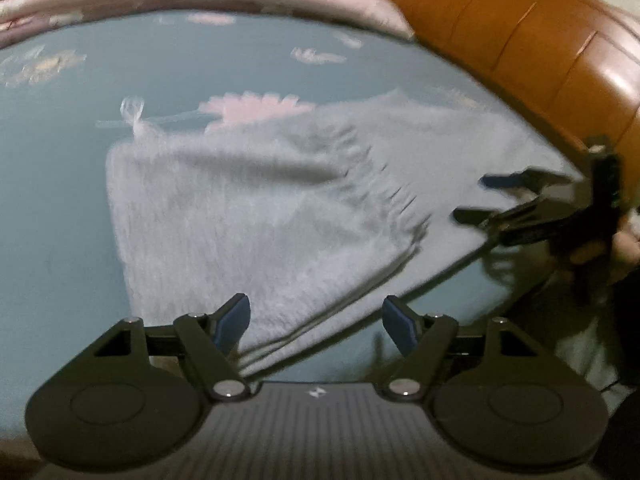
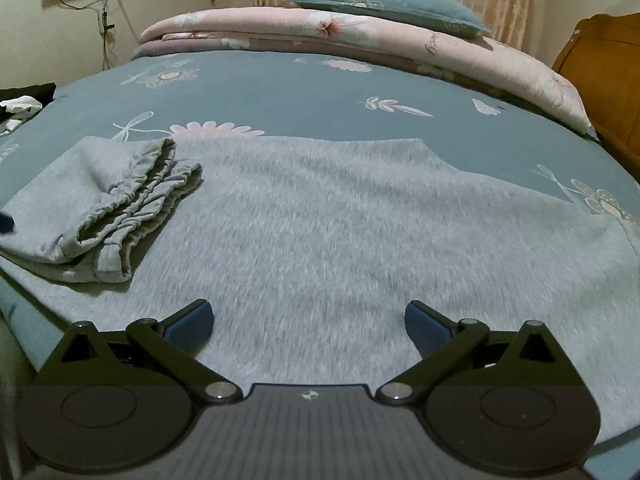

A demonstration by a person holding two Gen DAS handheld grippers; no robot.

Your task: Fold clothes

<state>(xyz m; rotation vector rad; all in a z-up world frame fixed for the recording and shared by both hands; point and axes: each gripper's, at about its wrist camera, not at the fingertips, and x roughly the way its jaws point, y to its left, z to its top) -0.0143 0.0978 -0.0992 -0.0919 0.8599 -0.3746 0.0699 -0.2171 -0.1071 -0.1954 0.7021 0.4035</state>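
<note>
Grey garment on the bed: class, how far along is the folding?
Done: the elastic-waisted end is already folded over onto the grey garment. In hand: nothing; the left gripper and right gripper are both open over it. Left: the wide flat part still lies spread on the bed sheet.

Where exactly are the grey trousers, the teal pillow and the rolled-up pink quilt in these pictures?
grey trousers (image 2: 320, 216): right wrist view, middle of the flat spread fabric.
teal pillow (image 2: 396, 4): right wrist view, centre of its top face.
pink quilt (image 2: 304, 34): right wrist view, near the red flower on the top fold.
</note>
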